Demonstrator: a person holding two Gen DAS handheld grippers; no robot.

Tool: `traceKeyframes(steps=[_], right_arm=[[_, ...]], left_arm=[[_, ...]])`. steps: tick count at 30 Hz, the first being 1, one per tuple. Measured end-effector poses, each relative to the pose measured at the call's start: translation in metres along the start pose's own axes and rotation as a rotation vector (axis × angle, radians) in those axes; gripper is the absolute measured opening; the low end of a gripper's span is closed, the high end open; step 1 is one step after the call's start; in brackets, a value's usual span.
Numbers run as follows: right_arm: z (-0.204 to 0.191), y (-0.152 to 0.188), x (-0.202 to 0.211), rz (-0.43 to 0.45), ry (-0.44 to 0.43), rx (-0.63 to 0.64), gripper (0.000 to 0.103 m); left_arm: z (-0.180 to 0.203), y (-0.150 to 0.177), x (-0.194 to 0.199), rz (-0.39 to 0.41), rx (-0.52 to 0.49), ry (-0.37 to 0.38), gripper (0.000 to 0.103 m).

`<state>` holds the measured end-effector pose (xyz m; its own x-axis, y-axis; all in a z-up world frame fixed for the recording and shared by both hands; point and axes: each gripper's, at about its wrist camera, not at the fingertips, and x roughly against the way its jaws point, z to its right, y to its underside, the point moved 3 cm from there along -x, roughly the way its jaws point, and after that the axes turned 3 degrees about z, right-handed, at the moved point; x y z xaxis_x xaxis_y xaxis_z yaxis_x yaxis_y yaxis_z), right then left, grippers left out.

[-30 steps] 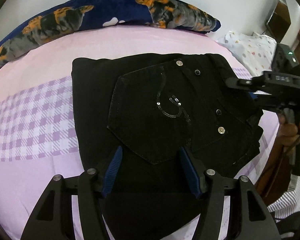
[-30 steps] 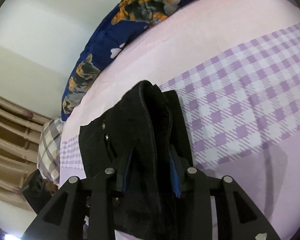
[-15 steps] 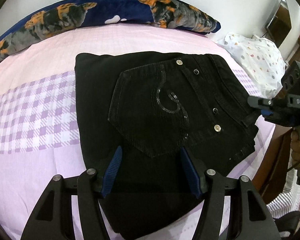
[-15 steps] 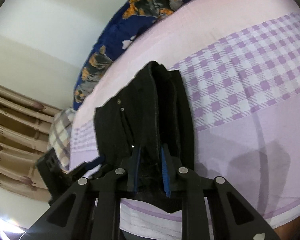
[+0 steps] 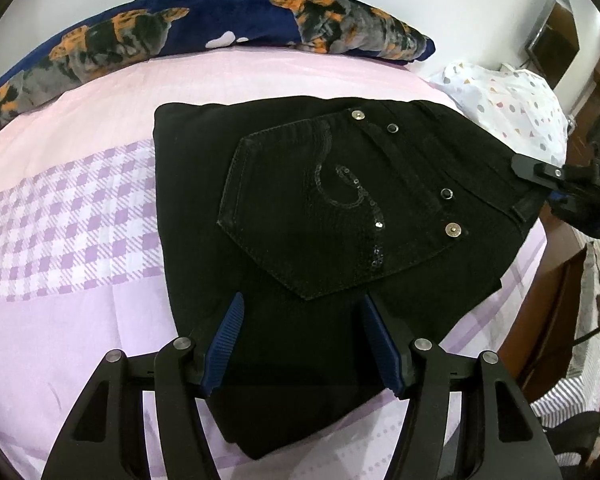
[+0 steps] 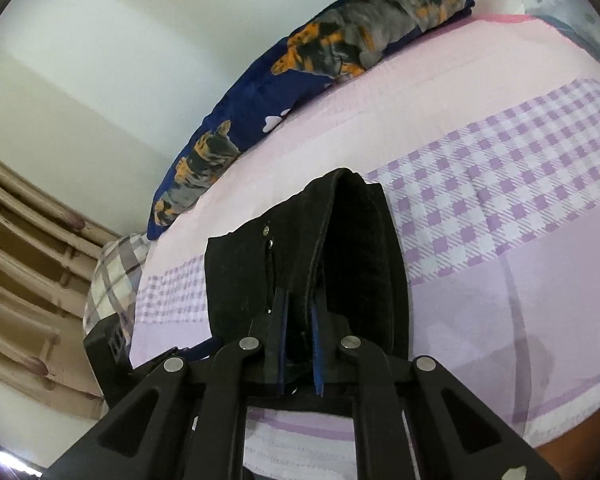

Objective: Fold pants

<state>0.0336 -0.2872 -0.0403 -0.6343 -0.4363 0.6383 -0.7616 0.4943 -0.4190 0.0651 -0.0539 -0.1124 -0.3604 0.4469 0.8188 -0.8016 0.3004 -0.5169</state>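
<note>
Currently we note the pants (image 5: 340,216) as a folded black stack on the bed (image 5: 80,320), filling the centre of the left wrist frame, pocket face up, long axis from lower centre toward upper right. Our left gripper (image 5: 302,340) stands wide, fingers straddling the near end without pinching. Our right gripper (image 6: 298,348) is narrow, clamped on the stack's edge at lower centre of its own frame; it also shows at the right border of the left view. We judge the right hand nearer the next tug or release.
</note>
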Motion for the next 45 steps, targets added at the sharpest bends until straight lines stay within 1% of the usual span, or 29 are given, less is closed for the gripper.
traceKeyframes(steps=[4,7,9,12,15,17,18,20,21,22,25,27,32,34,36,38,39,42,45], right_arm=[[0.005,0.013,0.006,-0.012,0.044,0.016,0.009],[0.025,0.025,-0.008,-0.05,0.113,0.0,0.009],[0.038,0.033,-0.019,-0.074,0.15,-0.003,0.008],[0.046,0.036,-0.024,-0.078,0.147,-0.03,0.009],[0.045,0.034,-0.023,-0.088,0.152,-0.02,0.011],[0.042,0.032,-0.021,-0.083,0.153,-0.017,0.025],[0.043,0.031,-0.019,-0.077,0.165,-0.02,0.028],[0.042,0.027,-0.016,-0.064,0.165,-0.029,0.029],[0.043,0.026,-0.014,-0.061,0.171,-0.03,0.032],[0.043,0.023,-0.013,-0.063,0.179,-0.034,0.037],[0.043,0.012,-0.012,-0.053,0.173,-0.027,0.041],[0.04,0.002,-0.014,-0.041,0.174,-0.014,0.041],[0.026,-0.032,-0.022,0.035,0.183,0.045,0.041],[0.024,-0.046,-0.034,0.049,0.191,0.047,0.041],[0.029,-0.052,-0.05,0.022,0.204,0.039,0.041],[0.038,-0.05,-0.066,-0.012,0.246,0.047,0.04],[0.04,-0.048,-0.069,-0.024,0.246,0.044,0.04],[0.049,-0.04,-0.069,-0.043,0.229,0.018,0.041],[0.054,-0.029,-0.064,-0.082,0.22,0.011,0.041]], left_arm=[[0.002,0.006,0.001,-0.033,-0.022,0.003,0.062],[0.007,0.013,-0.002,-0.061,-0.066,-0.017,0.062],[0.01,0.015,-0.003,-0.064,-0.088,-0.026,0.062],[0.01,0.016,-0.003,-0.063,-0.078,-0.028,0.062],[0.01,0.017,-0.002,-0.057,-0.068,-0.025,0.062],[0.011,0.018,-0.002,-0.054,-0.066,-0.028,0.062],[0.011,0.019,-0.002,-0.052,-0.066,-0.03,0.062],[0.011,0.02,-0.002,-0.05,-0.064,-0.031,0.062],[0.011,0.02,-0.001,-0.05,-0.063,-0.032,0.062],[0.011,0.02,-0.001,-0.05,-0.064,-0.031,0.062],[0.01,0.019,-0.001,-0.049,-0.06,-0.03,0.062],[0.01,0.018,-0.001,-0.048,-0.059,-0.031,0.062],[0.01,0.018,-0.001,-0.048,-0.059,-0.032,0.062],[0.01,0.018,-0.001,-0.048,-0.058,-0.032,0.062],[0.01,0.018,-0.001,-0.046,-0.057,-0.03,0.062],[0.009,0.018,-0.001,-0.045,-0.053,-0.027,0.062],[0.008,0.017,-0.001,-0.044,-0.05,-0.023,0.062],[0.004,0.015,0.003,-0.047,-0.038,-0.001,0.062],[-0.007,0.008,0.015,-0.028,0.011,0.045,0.062]])
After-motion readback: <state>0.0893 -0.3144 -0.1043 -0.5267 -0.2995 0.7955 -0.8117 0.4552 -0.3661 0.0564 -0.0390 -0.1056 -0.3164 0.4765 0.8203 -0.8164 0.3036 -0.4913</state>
